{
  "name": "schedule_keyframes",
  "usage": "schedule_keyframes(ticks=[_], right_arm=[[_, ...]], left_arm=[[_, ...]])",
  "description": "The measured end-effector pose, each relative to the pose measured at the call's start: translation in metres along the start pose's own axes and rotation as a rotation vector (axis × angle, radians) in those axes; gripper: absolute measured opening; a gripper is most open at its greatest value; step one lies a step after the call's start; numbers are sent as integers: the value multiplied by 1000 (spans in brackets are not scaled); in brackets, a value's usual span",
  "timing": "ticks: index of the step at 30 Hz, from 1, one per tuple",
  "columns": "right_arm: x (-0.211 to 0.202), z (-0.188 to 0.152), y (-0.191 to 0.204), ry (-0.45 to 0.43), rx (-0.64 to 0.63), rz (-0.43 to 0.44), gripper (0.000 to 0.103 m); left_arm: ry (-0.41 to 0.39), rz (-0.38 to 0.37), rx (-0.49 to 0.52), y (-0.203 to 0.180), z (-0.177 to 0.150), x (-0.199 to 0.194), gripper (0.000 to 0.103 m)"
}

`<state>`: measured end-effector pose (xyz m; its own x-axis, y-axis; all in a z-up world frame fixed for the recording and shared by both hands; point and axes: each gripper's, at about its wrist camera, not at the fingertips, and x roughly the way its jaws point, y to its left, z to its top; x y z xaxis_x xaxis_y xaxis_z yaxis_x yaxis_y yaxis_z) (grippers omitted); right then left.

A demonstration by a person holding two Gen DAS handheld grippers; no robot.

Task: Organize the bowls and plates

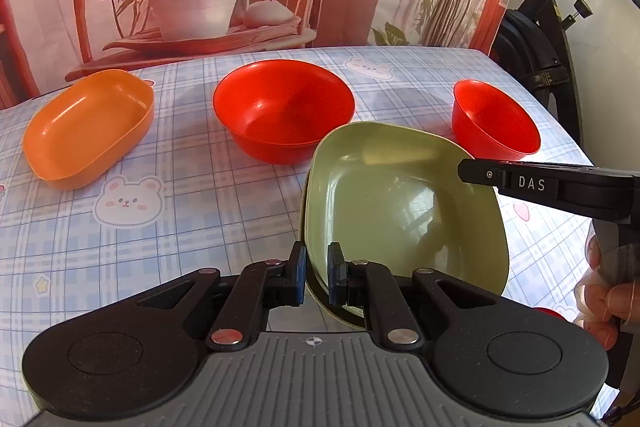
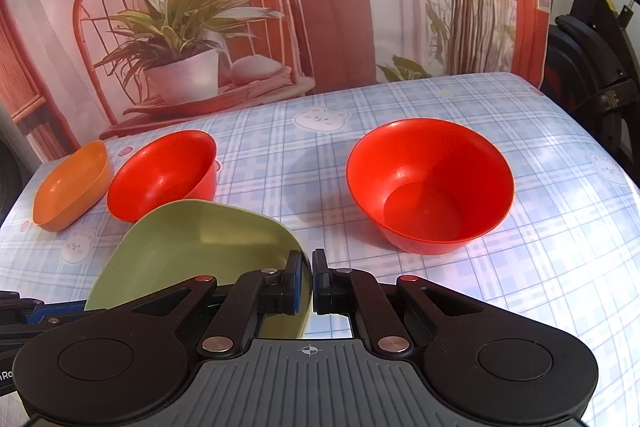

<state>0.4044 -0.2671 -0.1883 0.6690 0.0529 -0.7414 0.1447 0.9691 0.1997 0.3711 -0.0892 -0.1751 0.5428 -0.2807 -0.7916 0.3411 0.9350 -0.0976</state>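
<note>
My left gripper [image 1: 317, 273] clamps the near rim of a green dish [image 1: 400, 211], which is tilted up off the checked tablecloth [image 1: 200, 227]. My right gripper [image 2: 312, 279] pinches the same dish's opposite rim; its side reads "DAS" [image 1: 532, 183], and my hand [image 1: 608, 303] wraps its handle, angled downward. Beyond my left gripper sit an orange dish [image 1: 88, 131], a large red bowl [image 1: 284, 111] and a small red bowl [image 1: 494, 121].

Bright daylight from two o'clock glares off the tablecloth [image 2: 560, 247]; soft shadows fall toward nine o'clock; fisheye edges bend, corners dark.
</note>
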Motion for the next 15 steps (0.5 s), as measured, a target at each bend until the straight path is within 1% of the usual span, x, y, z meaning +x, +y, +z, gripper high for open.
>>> schedule_keyframes(ticks=[11, 15], right_arm=[[4, 1, 5, 19, -27, -15, 5], [3, 1, 4, 33, -15, -18, 11]], left_arm=[[-28, 20, 52, 1, -2, -2, 12], [-27, 21, 29, 6, -3, -4, 13]])
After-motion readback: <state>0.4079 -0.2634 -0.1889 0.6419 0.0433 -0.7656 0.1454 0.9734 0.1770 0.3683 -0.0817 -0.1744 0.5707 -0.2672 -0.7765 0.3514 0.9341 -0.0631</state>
